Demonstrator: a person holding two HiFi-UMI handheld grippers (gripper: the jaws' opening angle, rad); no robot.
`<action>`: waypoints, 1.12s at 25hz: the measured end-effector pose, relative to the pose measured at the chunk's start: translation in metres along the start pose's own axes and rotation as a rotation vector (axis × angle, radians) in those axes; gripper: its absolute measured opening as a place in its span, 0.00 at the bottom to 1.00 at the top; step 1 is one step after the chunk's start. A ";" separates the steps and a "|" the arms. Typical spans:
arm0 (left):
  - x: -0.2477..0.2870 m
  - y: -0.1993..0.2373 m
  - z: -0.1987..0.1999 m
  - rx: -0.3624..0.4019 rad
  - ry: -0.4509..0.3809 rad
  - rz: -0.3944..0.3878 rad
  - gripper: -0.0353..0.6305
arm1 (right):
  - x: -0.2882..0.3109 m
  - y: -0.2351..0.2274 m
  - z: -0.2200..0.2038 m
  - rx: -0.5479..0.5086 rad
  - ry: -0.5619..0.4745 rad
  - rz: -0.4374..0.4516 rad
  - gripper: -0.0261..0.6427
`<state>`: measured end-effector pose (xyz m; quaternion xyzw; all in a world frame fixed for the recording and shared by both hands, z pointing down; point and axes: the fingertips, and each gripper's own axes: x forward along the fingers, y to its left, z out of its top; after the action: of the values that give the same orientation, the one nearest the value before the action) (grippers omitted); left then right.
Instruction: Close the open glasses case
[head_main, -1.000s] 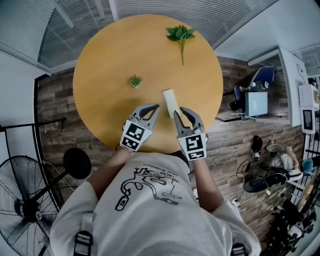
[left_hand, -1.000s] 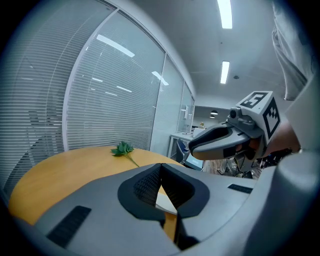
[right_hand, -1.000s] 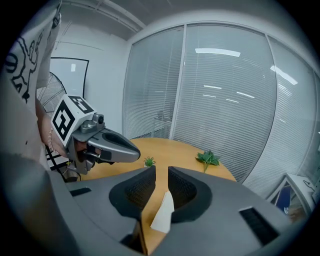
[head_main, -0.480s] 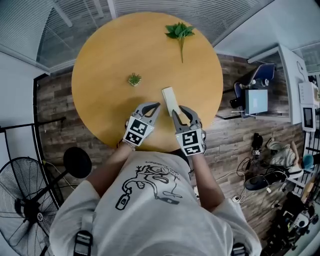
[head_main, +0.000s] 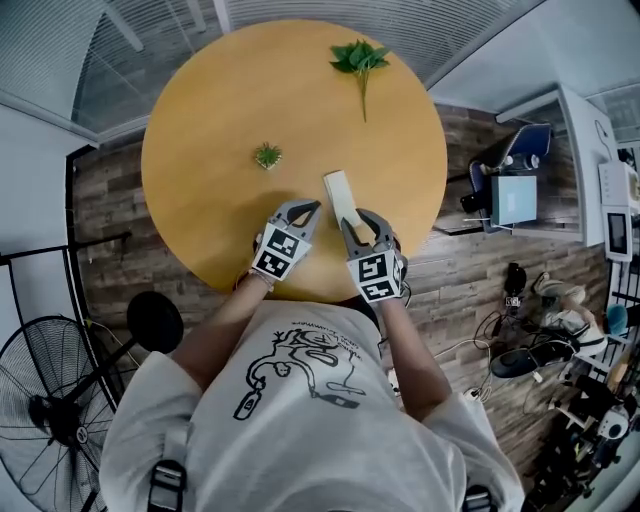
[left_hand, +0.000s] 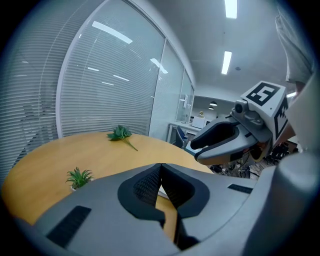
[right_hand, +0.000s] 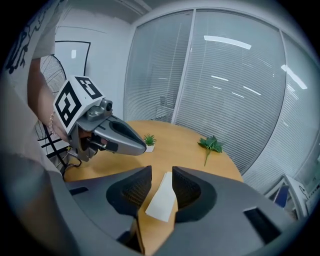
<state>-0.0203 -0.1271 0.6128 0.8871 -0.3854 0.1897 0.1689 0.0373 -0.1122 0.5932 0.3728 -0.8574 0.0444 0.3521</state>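
Observation:
A pale cream glasses case (head_main: 340, 196) lies on the round wooden table (head_main: 200, 120) near its front edge, long axis pointing away from me. My right gripper (head_main: 355, 219) hovers at the case's near end. Its jaws have just been opening. In the right gripper view the case (right_hand: 162, 200) shows through the gap between the pads, which do not touch it. My left gripper (head_main: 308, 208) is shut just left of the case, nothing held. In the left gripper view its pads (left_hand: 150, 187) meet, and the right gripper (left_hand: 220, 142) hangs to the right.
A small potted plant (head_main: 267, 156) stands left of the case, farther back. A green leafy sprig (head_main: 358, 62) lies at the table's far side. A fan (head_main: 50, 420) stands on the floor at the left; a chair (head_main: 520, 160) and clutter are at the right.
Both grippers have sunk towards the table and drawn slightly closer to the case. The right gripper's jaws stand wider apart. The case has not moved.

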 end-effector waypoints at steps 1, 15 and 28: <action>0.003 0.001 -0.002 -0.002 0.005 -0.002 0.08 | 0.002 0.001 -0.001 -0.002 0.003 0.001 0.25; 0.047 0.005 -0.029 0.021 0.103 -0.038 0.08 | 0.038 0.007 -0.037 -0.032 0.098 0.019 0.31; 0.083 0.004 -0.077 0.047 0.232 -0.061 0.08 | 0.065 0.014 -0.076 -0.052 0.191 0.030 0.34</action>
<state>0.0131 -0.1469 0.7191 0.8742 -0.3319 0.2946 0.1973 0.0407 -0.1161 0.6946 0.3448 -0.8263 0.0625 0.4409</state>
